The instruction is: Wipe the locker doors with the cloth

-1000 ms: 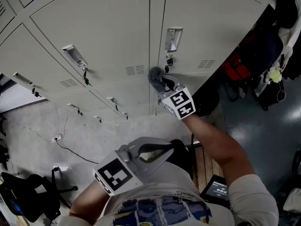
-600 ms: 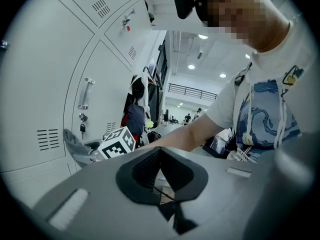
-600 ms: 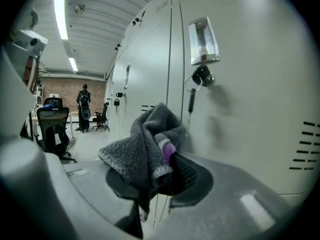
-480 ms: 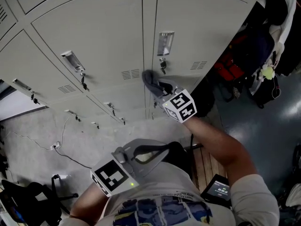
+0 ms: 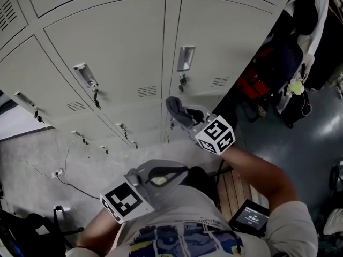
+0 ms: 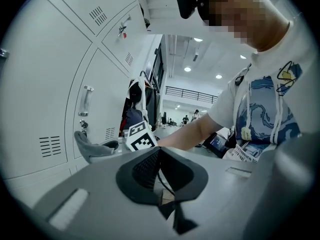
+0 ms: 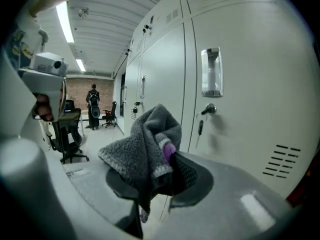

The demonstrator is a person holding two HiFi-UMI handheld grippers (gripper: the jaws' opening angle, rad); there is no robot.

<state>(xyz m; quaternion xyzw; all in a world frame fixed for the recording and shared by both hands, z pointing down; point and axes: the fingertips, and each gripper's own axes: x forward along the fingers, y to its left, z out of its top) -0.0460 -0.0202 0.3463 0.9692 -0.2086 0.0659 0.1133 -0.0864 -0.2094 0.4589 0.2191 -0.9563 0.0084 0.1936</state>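
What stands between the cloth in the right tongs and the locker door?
Nothing visible does. The cloth, clamped in the right tongs, faces bare locker door; the key and handle sit to one side.

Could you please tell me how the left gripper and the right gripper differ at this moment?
The left gripper has its jaws together with nothing between them, while the right gripper is shut on the grey cloth. The left gripper sits low, close to the person's shirt, whereas the right gripper is stretched out toward the locker door. What they share is that neither gripper is open.
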